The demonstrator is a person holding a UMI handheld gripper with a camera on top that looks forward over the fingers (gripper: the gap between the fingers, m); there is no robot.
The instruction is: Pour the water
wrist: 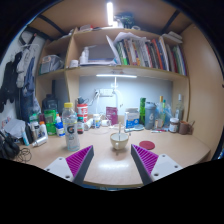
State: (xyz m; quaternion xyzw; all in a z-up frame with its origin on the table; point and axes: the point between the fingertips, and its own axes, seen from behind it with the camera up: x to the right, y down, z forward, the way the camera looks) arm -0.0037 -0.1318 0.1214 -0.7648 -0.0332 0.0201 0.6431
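gripper [112, 165]: one, two fingers spread wide, holding nothing
bowl [120, 140]: one, on the desk [170, 148], just ahead between the fingers
clear bottle [70, 128]: one, white cap, left of the bowl
red disc [148, 145]: one, right of the bowl

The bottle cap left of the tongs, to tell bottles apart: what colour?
Red cap on the clear bottle, gripper view.

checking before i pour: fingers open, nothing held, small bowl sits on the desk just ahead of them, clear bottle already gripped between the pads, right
Not quite. The gripper view shows the clear bottle standing free on the desk, off beyond one finger, not gripped. The gripper is open and empty, the small bowl just ahead.
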